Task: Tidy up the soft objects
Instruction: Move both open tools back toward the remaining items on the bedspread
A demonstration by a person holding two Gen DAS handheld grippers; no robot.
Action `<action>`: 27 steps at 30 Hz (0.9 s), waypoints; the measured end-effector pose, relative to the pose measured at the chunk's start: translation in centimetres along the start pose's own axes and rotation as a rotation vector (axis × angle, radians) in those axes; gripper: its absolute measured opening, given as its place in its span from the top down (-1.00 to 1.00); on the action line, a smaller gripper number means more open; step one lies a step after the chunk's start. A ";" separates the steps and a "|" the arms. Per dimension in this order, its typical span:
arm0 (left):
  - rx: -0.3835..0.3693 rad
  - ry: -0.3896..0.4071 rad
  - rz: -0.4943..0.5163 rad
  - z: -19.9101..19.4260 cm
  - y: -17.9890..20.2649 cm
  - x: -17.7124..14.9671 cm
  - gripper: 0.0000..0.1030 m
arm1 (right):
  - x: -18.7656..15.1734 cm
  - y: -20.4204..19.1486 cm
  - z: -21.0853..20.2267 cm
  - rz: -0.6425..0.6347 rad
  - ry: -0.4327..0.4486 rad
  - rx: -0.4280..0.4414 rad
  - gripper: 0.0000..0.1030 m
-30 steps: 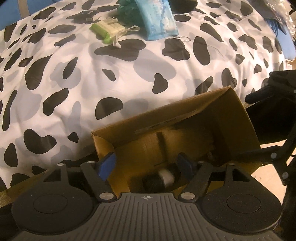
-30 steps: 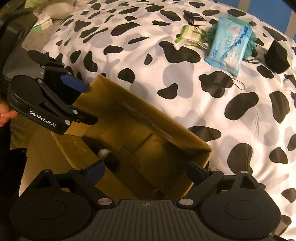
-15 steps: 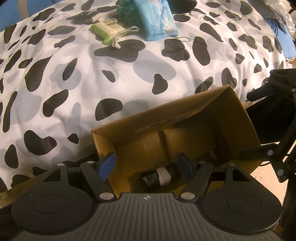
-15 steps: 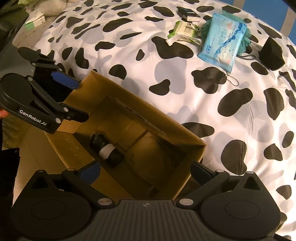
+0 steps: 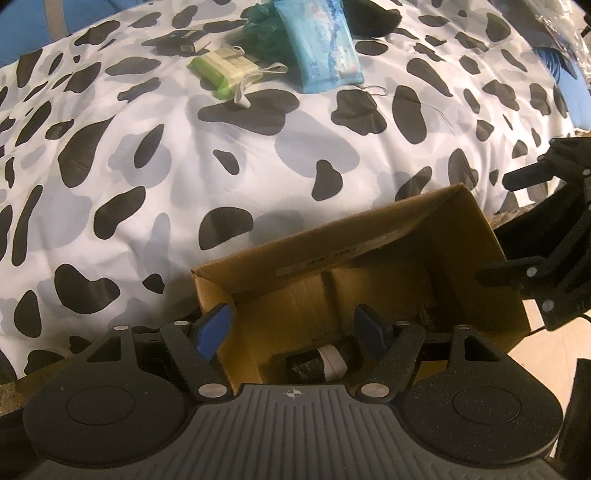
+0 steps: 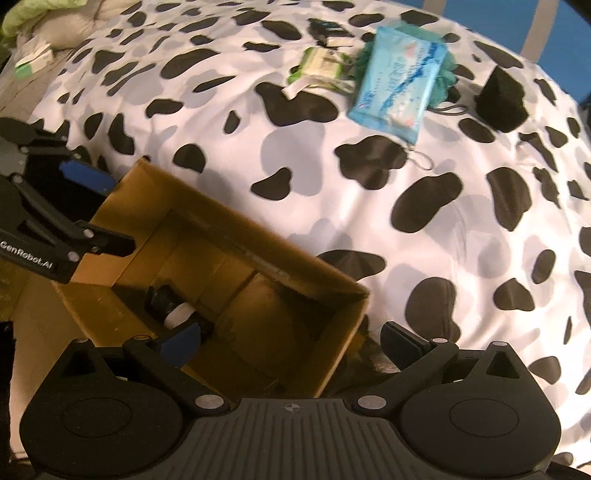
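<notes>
An open cardboard box (image 5: 373, 236) (image 6: 258, 236) sits at the near edge of a cow-print bed. A black roll with a white band (image 5: 317, 363) (image 6: 173, 308) lies on the box floor. My left gripper (image 5: 297, 326) is open and empty over the box's near-left corner. My right gripper (image 6: 291, 338) is open and empty over the box's near-right corner. Far up the bed lie a blue wipes pack (image 5: 317, 40) (image 6: 399, 77), a green-and-white pack (image 5: 225, 70) (image 6: 323, 66), a teal mesh puff (image 5: 262, 29) (image 6: 445, 74) and a black soft lump (image 6: 500, 96).
A small black box (image 5: 181, 40) (image 6: 328, 29) lies beyond the green pack. A white-and-green carton (image 6: 33, 61) lies at the far left. The other gripper shows at the right in the left wrist view (image 5: 554, 236) and at the left in the right wrist view (image 6: 48, 210).
The black roll dropped and settled on the box floor. Both grippers rose and drew back slightly, and the far objects now sit lower in view.
</notes>
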State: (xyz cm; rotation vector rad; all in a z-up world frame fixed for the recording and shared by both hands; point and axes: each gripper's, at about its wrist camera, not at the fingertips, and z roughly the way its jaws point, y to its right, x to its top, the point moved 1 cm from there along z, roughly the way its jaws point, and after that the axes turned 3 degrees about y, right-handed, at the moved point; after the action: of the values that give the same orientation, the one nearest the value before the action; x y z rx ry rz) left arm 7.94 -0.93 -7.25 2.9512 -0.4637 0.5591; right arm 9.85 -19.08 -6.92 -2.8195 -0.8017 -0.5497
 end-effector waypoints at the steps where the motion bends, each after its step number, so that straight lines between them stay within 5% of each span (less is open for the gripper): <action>1: 0.003 0.005 -0.003 -0.1 -0.1 0.0 -0.41 | 0.0 0.2 -0.1 0.006 0.008 -0.015 -0.99; 12: 0.062 0.132 -0.029 -1.7 -0.5 1.1 -0.41 | 0.7 1.5 -0.9 0.040 0.093 -0.156 -1.00; 27: 0.114 0.247 -0.061 -3.5 -1.0 2.2 -0.41 | 1.5 2.2 -2.1 0.071 0.202 -0.200 -1.00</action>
State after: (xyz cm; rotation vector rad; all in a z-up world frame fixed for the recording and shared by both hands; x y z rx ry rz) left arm 9.05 -0.03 -3.27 2.9330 -0.3254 0.9566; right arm 11.54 -20.73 -4.54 -2.8919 -0.6377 -0.9329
